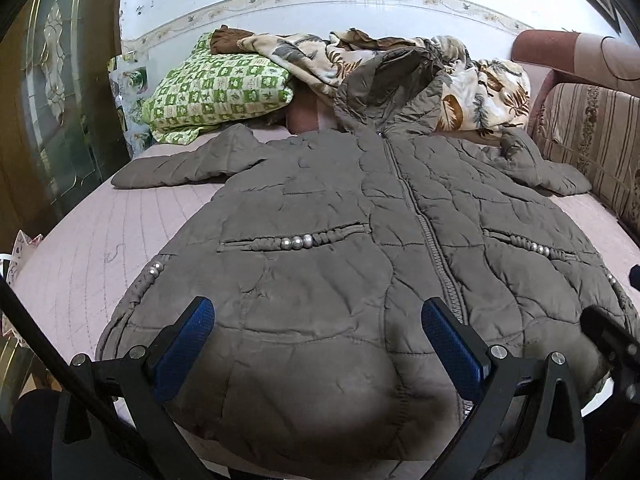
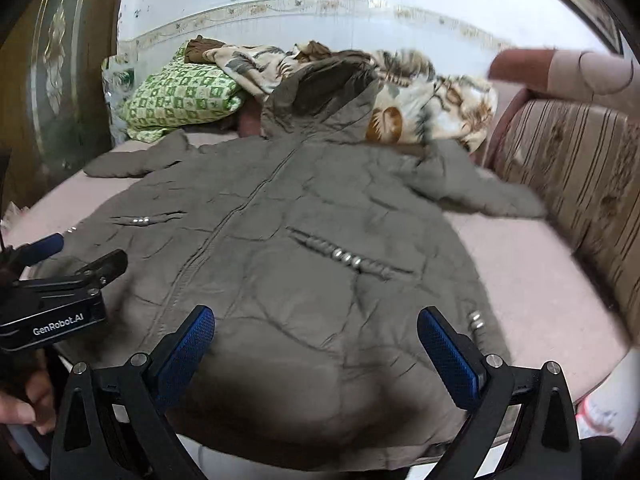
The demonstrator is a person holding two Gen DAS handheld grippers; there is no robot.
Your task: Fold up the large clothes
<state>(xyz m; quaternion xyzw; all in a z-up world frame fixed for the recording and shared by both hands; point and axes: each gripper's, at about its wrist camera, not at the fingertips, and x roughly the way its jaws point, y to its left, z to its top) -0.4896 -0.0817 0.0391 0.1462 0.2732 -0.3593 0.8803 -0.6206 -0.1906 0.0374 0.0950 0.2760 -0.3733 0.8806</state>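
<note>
Jacket (image 1: 360,240) lies flat beneath both open tongs (image 1: 316,344) (image 2: 316,348).

Home bedroom: bed (image 1: 80,264), pillow (image 1: 216,88), blanket (image 1: 480,92).

Bare bed (image 1: 92,252) flanks the jacket (image 1: 340,240); pillow (image 1: 212,88) blocks beyond.

My right gripper (image 2: 316,340) hovers over the hem of the grey quilted jacket (image 2: 288,240), jaws spread wide. The jacket lies flat, zipped, on the pink bed (image 2: 520,280). My left gripper (image 2: 60,280) sits at left.
</note>
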